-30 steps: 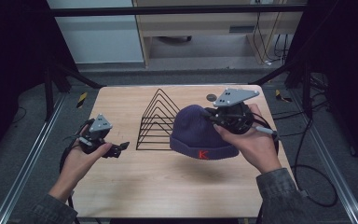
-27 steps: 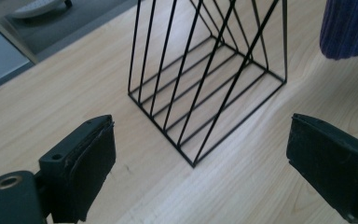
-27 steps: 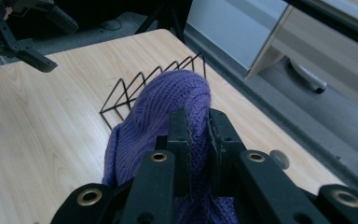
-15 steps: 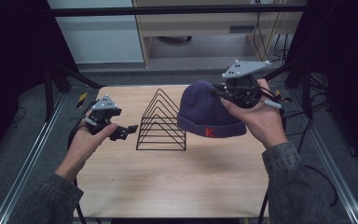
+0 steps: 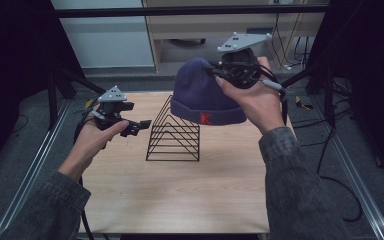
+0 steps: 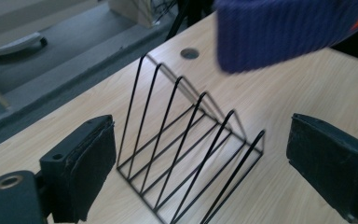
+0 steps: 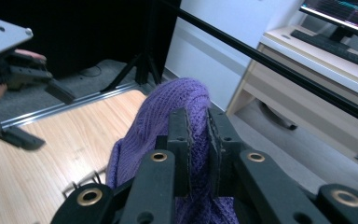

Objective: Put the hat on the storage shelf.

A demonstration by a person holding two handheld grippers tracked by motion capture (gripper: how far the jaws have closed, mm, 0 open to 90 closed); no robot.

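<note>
Left of the wire rack (image 5: 174,132): left gripper (image 5: 139,126), jaws spread wide, nothing between them, held above the table (image 5: 180,195). Above and just behind the rack: purple hat (image 5: 202,95) with a red K, hanging clear of the wood. At the hat's crown: right gripper (image 7: 198,135), jaws clamped tight on the knit.

Setting: lab or office recording bay | Evidence: pale wooden table (image 5: 180,190) framed by black metal rig bars (image 5: 190,10); loose black cables (image 5: 330,145) on grey floor; beige desk (image 7: 317,70) bearing a lit computer monitor (image 7: 349,11) and dark keyboard (image 7: 328,44); black curtain (image 5: 10,60) on both sides
</note>
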